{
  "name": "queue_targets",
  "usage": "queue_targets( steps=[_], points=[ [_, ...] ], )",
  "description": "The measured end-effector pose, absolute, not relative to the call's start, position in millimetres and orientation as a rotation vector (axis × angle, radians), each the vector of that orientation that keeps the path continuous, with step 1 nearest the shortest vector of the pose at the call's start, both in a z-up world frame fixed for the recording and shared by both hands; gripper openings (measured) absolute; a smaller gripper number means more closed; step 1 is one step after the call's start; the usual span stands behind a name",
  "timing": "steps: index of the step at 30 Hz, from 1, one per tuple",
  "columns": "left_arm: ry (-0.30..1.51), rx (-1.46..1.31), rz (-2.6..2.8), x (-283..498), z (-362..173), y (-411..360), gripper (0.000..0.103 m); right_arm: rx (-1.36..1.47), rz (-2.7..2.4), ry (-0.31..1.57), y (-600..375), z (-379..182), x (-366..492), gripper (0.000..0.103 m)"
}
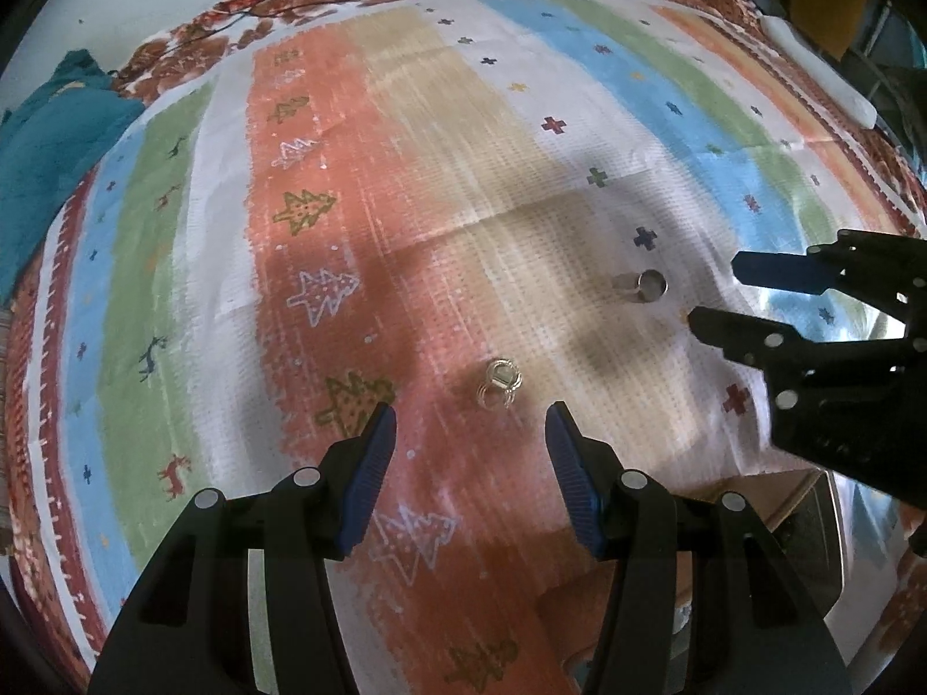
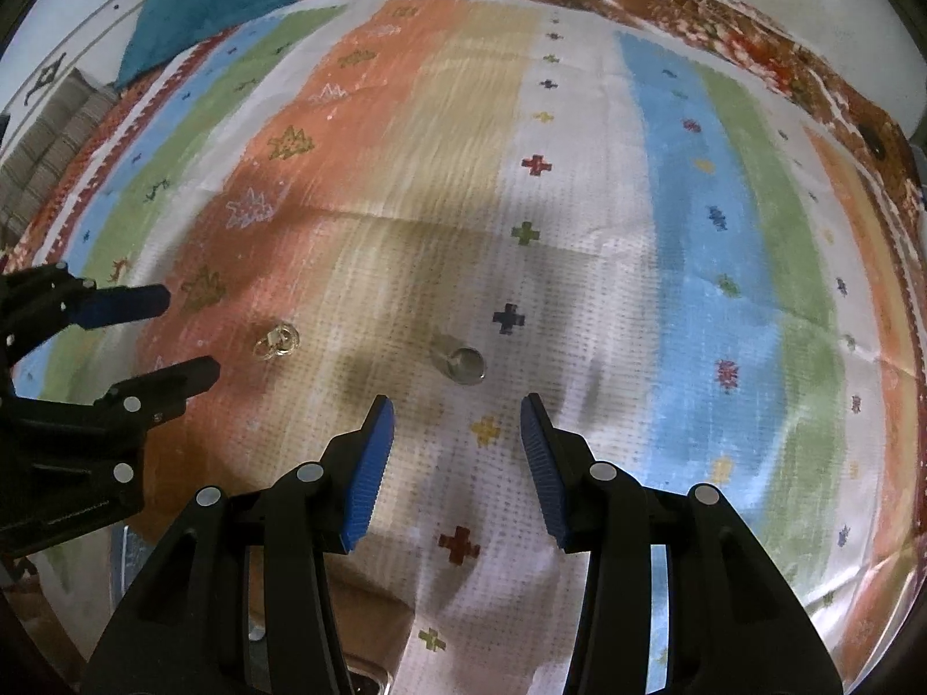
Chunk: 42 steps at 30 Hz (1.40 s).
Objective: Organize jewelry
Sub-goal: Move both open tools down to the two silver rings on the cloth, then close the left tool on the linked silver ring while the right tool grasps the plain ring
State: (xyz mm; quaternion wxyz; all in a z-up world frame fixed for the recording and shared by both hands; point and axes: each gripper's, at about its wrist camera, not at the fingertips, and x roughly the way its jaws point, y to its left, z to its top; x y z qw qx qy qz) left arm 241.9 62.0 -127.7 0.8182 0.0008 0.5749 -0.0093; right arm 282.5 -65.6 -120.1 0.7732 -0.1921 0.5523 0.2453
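A small silver ring with a stone setting [image 1: 499, 385] lies on the striped cloth, just ahead of my left gripper [image 1: 472, 420], which is open and empty. It also shows in the right wrist view [image 2: 277, 340]. A plain silver band ring [image 1: 649, 285] lies further right; in the right wrist view this band ring [image 2: 463, 365] sits just ahead of my right gripper [image 2: 457, 414], which is open and empty. The right gripper also shows in the left wrist view [image 1: 710, 289], and the left gripper in the right wrist view [image 2: 191, 333].
A striped cloth [image 1: 405, 145] with tree and cross patterns covers the surface. A teal cloth [image 1: 52, 145] lies at the far left. A cardboard box [image 1: 776, 498] and a shiny container edge [image 1: 834, 544] sit at the near right.
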Motion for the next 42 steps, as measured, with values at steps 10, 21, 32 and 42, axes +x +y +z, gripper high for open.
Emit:
queue_targets(
  steps=[10, 21, 32, 42],
  points=[
    [1.269, 0.049, -0.065, 254, -152, 56, 0.054, -0.436, 0.514, 1.217, -61, -135, 296, 0.046],
    [1.281, 0.077, -0.085, 267, -168, 52, 0.054, -0.439, 0.514, 1.243, -55, -151, 306, 0.046],
    [1.284, 0.101, -0.134, 269, -171, 43, 0.039, -0.465, 0.507, 1.248, -46, -162, 313, 0.035],
    [1.293, 0.105, -0.121, 269, -172, 41, 0.015, -0.467, 0.540, 1.256, -45, -161, 308, 0.020]
  ],
)
